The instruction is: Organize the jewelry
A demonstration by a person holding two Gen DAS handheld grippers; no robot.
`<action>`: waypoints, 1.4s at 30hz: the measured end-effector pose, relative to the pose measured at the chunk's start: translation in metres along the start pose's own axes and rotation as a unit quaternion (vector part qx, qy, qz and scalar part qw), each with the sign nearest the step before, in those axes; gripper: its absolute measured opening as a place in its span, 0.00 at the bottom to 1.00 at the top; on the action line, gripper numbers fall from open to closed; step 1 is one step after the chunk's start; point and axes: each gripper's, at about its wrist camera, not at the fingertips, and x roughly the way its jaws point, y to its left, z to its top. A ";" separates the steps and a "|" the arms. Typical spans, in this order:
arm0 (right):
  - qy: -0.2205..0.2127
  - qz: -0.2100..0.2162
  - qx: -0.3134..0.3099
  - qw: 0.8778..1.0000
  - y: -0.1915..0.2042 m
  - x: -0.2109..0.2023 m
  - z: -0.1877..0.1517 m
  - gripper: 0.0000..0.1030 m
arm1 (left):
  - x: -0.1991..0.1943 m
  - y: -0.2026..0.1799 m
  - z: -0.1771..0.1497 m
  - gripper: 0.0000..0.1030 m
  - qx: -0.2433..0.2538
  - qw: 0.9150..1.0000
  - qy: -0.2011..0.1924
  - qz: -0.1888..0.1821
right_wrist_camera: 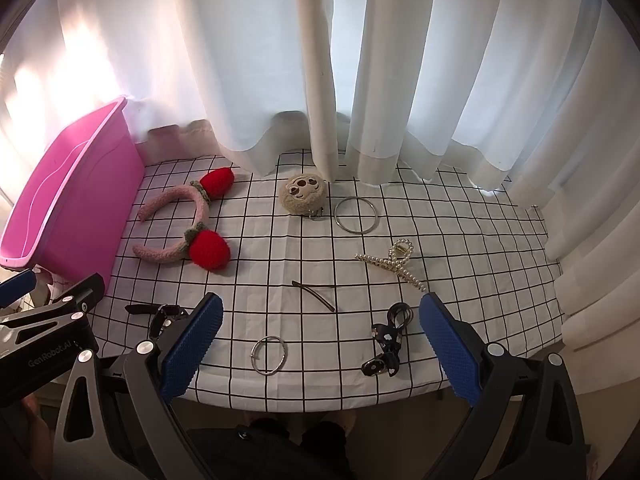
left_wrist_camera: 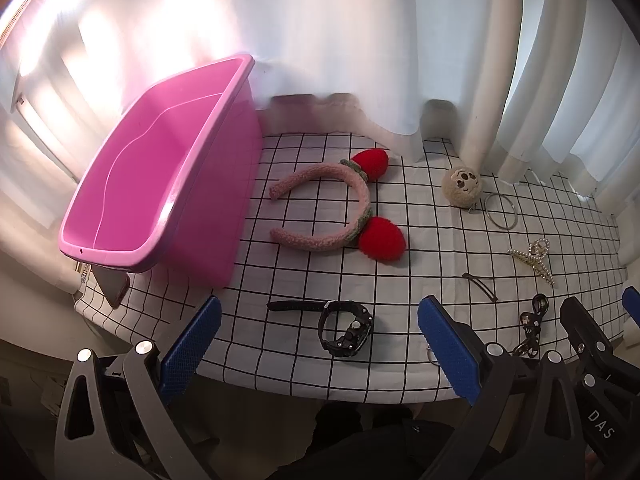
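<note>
Biggest thing out there is the pink bin [left_wrist_camera: 160, 184], sitting empty at the left of the left wrist view on the checked cloth [left_wrist_camera: 420, 248], with nothing stowed yet by the look of it. Next in size, the fuzzy headband [left_wrist_camera: 340, 204] with its two red pom-poms lies centre frame, just right of the bin. Upper right of it sits the plush ball [right_wrist_camera: 306, 196], a bangle [right_wrist_camera: 356, 215] just beside it.

Down the scale: the black watch [left_wrist_camera: 346, 326] lies low in the left wrist view, right between the spread fingers of the left gripper [left_wrist_camera: 320, 344], jaws wide and holding nothing. The pearl claw clip [right_wrist_camera: 394, 262] sits right of centre in the right wrist view, the thin hair pin [right_wrist_camera: 314, 294] mid-frame, a key ring [right_wrist_camera: 270, 354] and a black strap charm [right_wrist_camera: 386, 344] near the bottom edge. The right gripper [right_wrist_camera: 320, 344] hangs over those two, jaws also released and empty.

Where could this slip? The ring and pin lie flat on cloth, so pads may pinch the fabric and drag the whole spread. Both small pieces sit near the table's front edge, and a nudge could send them off. The watch's loose strap could snag the bin rim on the way in.
</note>
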 end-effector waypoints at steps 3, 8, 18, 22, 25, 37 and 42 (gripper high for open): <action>0.000 0.000 0.002 1.000 -0.001 0.000 0.002 0.91 | 0.000 -0.001 -0.001 0.94 0.000 1.000 -0.001 0.001; -0.001 0.001 0.003 1.000 -0.001 0.001 0.001 0.91 | 0.000 0.000 0.000 0.94 0.000 1.000 -0.001 0.001; 0.000 0.002 0.004 1.000 -0.001 0.002 0.002 0.91 | 0.001 0.000 -0.001 0.94 0.000 1.000 -0.001 0.002; 0.000 0.003 0.004 1.000 -0.001 0.003 0.002 0.91 | 0.001 0.002 -0.001 0.94 -0.001 1.000 0.000 0.003; 0.000 0.004 0.005 1.000 -0.001 0.003 0.002 0.91 | 0.001 0.002 -0.001 0.94 0.000 1.000 -0.001 0.003; -0.001 0.004 0.004 1.000 0.000 0.003 0.001 0.91 | 0.002 0.002 -0.001 0.94 0.000 1.000 0.000 0.004; -0.001 0.005 0.004 1.000 0.000 0.002 0.002 0.91 | 0.002 0.001 -0.001 0.94 0.000 1.000 0.000 0.004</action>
